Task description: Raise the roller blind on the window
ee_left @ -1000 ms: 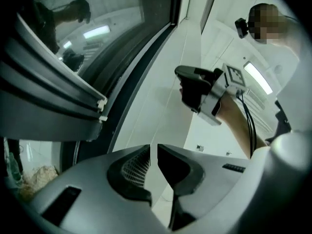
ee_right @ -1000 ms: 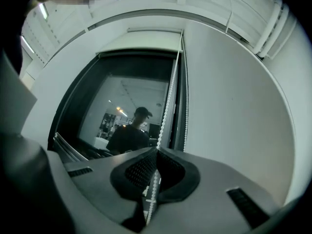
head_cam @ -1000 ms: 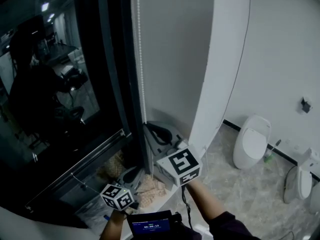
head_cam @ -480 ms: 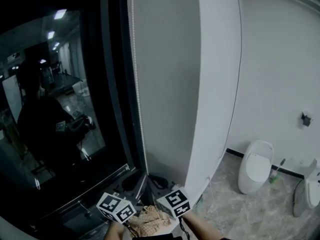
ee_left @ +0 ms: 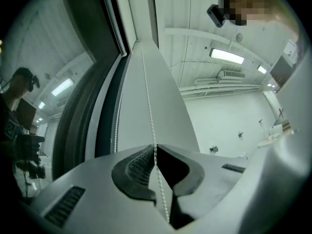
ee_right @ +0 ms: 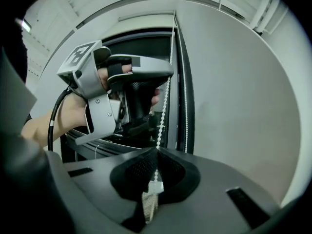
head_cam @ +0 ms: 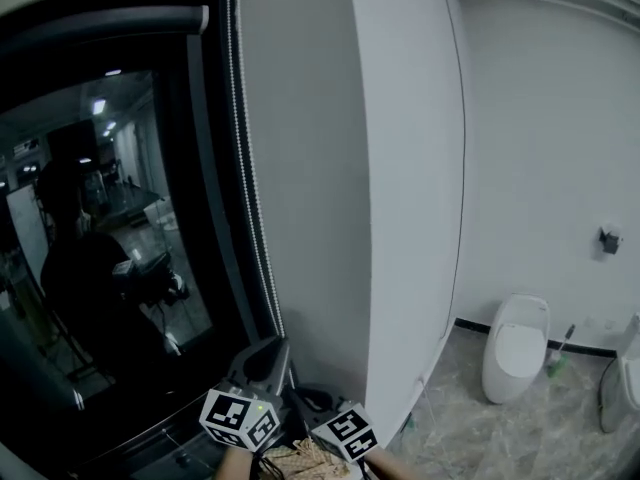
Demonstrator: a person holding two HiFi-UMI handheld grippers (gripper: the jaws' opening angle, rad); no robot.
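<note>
The roller blind (head_cam: pixel 110 16) is rolled high, its bottom bar near the top of the dark window (head_cam: pixel 120 248). A white bead chain (head_cam: pixel 250 198) hangs down the window's right frame. In the left gripper view my left gripper (ee_left: pixel 155 149) is shut on the bead chain (ee_left: pixel 146 89), which runs up from the jaws. My right gripper (ee_right: pixel 157 153) is shut on the same chain (ee_right: pixel 165 99) lower down, just beneath the left gripper (ee_right: pixel 119 94). A small connector hangs below the right jaws. In the head view both marker cubes (head_cam: pixel 238 418) (head_cam: pixel 345 433) sit at the bottom edge.
A grey-white pillar (head_cam: pixel 400 168) stands right of the window. Beyond it are a white toilet (head_cam: pixel 515 353), a brush (head_cam: pixel 556 353) and another fixture (head_cam: pixel 622 393) on a marble floor. The glass reflects a person (head_cam: pixel 90 278).
The head view has tilted upward, so both grippers now sit lower in the frame and the blind's bottom bar shows at the top. Both grippers stay on the chain.
</note>
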